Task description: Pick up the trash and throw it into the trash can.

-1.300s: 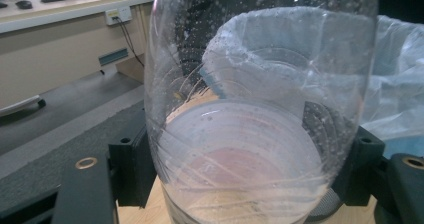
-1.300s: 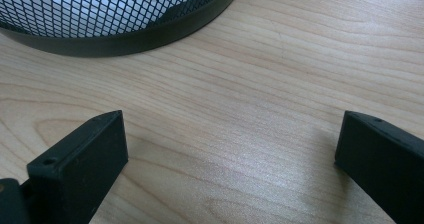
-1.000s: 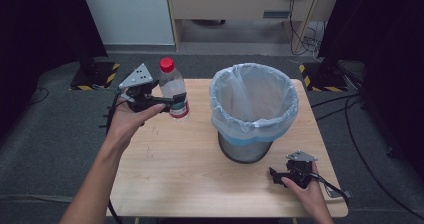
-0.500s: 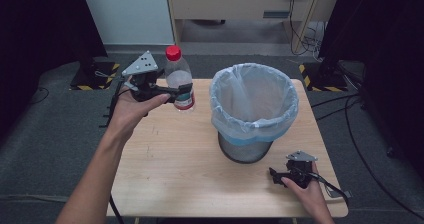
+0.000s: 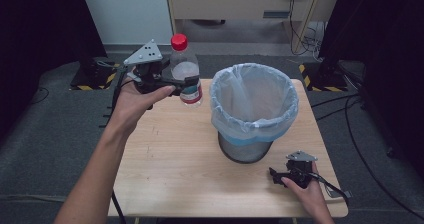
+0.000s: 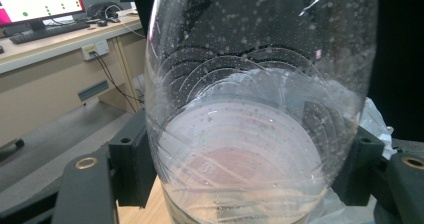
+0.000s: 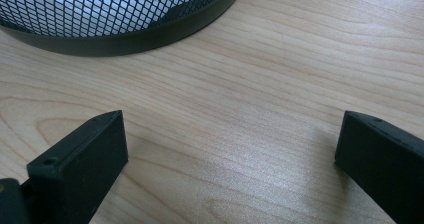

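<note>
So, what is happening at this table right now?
A person works with two hand-held grippers. The left gripper is shut on a clear plastic bottle with a red cap, held upright in the air beside the bin, which is lined with a bag. The right gripper rests open on the wooden table near the bin's base.

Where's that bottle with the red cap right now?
In the high view, the bottle is held in the left gripper, lifted at the table's far left, beside the bin.

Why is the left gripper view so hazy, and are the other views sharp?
Left gripper view: the clear bottle sits against the lens, droplets and curved plastic warping the background. Right gripper view: crisp wood grain on the table. High view: evenly lit, slightly soft.
</note>
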`<state>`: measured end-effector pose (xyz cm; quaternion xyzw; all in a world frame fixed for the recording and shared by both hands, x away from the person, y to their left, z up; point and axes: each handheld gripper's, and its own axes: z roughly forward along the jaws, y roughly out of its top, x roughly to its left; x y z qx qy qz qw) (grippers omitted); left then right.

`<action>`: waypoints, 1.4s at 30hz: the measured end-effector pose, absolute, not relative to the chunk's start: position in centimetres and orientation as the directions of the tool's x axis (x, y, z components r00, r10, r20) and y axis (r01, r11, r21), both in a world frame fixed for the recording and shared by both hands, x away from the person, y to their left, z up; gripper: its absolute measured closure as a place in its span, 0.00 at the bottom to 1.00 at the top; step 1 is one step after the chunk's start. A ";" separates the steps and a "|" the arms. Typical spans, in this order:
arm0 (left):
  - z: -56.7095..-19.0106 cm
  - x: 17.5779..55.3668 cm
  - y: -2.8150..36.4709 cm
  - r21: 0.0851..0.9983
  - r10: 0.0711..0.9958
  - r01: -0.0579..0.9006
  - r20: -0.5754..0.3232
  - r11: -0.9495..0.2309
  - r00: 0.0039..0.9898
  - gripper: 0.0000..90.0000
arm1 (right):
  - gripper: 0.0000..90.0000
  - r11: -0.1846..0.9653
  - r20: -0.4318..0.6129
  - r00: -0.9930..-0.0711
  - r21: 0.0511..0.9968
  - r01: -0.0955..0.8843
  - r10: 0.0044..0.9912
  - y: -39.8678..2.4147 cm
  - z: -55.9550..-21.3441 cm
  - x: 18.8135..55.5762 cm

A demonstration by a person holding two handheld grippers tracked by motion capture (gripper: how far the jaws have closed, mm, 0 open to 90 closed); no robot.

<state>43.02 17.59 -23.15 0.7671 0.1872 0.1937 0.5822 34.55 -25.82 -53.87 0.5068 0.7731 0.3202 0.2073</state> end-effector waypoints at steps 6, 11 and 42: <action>-22.6 43.0 17.2 0.967 0.507 0.053 0.082 -0.247 0.858 0.29 | 0.00 0.281 0.004 -0.400 0.705 0.651 0.916 -25.8 -53.9 34.5; -22.2 43.1 17.3 0.969 0.504 0.053 0.077 -0.240 0.860 0.29 | 0.00 0.281 0.004 -0.400 0.705 0.651 0.916 -25.8 -53.9 34.5; -19.9 43.0 15.8 0.974 0.478 0.017 0.094 -0.224 0.873 0.29 | 0.00 0.278 0.006 -0.398 0.706 0.651 0.917 -25.8 -53.9 34.5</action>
